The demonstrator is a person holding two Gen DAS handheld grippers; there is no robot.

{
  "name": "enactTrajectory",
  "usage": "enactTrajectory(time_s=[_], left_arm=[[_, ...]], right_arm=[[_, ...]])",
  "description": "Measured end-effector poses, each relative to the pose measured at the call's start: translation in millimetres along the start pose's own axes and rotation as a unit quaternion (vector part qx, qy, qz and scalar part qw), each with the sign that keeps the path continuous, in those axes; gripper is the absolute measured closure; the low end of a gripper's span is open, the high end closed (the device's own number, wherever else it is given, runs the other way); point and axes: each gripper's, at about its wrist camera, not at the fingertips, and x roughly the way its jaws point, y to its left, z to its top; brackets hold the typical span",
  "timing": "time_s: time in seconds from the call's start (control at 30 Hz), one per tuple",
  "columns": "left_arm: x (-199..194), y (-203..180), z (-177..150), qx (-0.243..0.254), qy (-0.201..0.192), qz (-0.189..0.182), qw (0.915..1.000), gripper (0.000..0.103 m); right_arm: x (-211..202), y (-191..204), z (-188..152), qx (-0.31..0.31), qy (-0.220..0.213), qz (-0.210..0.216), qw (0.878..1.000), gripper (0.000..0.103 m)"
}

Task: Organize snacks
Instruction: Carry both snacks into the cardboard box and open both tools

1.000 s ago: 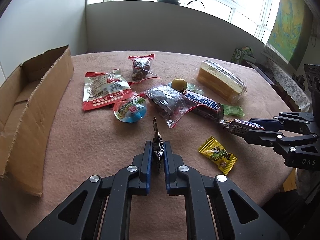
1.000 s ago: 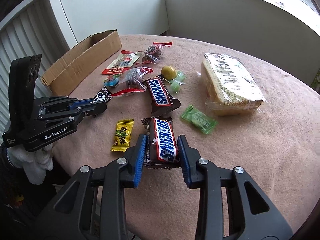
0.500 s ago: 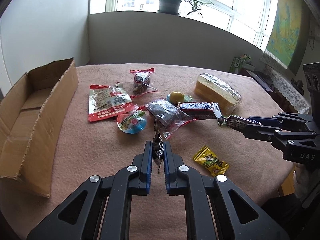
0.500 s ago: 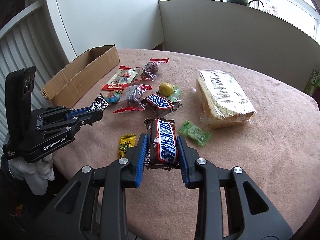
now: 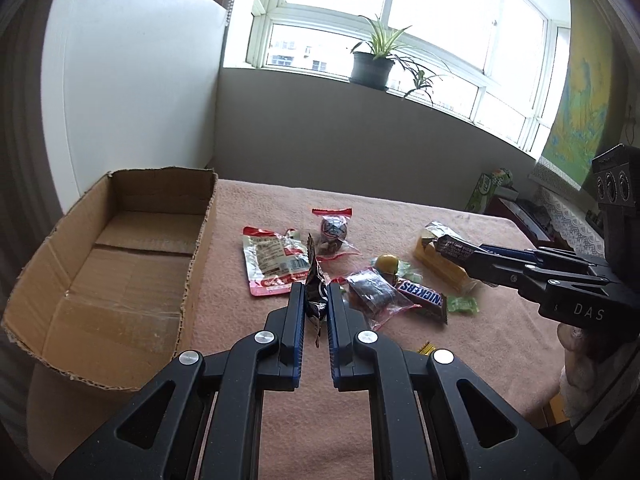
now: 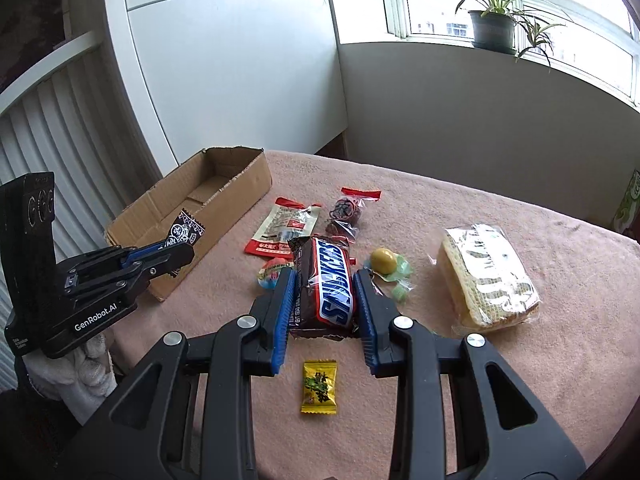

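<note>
Round table (image 6: 500,380) draped in pink cloth, bearing an open cardboard box (image 6: 224,200) at left, red-and-white snack pouch (image 6: 286,228), wrapped sandwich cake (image 6: 486,276), yellow candy (image 6: 319,388), yellow ball sweet (image 6: 382,260) and Snickers bar (image 5: 422,298).

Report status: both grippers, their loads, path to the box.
Left gripper shut on black candy packet. Right gripper shut on Snickers bar. Cardboard box open, nothing blocking.

Snickers bars (image 6: 326,282): 2 | cardboard box (image 5: 120,264): 1 | other wrapped snacks (image 6: 319,387): roughly 9
</note>
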Motion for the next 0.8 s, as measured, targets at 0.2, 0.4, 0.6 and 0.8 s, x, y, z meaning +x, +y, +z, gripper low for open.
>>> enactTrajectory(time_s=[0.2, 0.4, 0.6, 0.8], left_arm=[[-12, 39, 6, -0.033, -0.022, 0.026, 0.9989, 0.094], [-21, 76, 12, -0.057, -0.037, 0.055, 0.9962, 0.094], [-17, 105, 11, -0.069, -0.026, 0.071, 0.9947, 0.094], [-17, 127, 5, -0.082, -0.022, 0.089, 0.9924, 0.094]], right_arm=[[26, 31, 28, 0.002, -0.011, 0.034, 0.999, 0.072], [61, 81, 58, -0.027, -0.014, 0.06, 0.998, 0.072], [111, 126, 76, -0.047, 0.002, 0.079, 0.996, 0.072], [151, 152, 80, -0.059, 0.026, 0.084, 0.994, 0.072]])
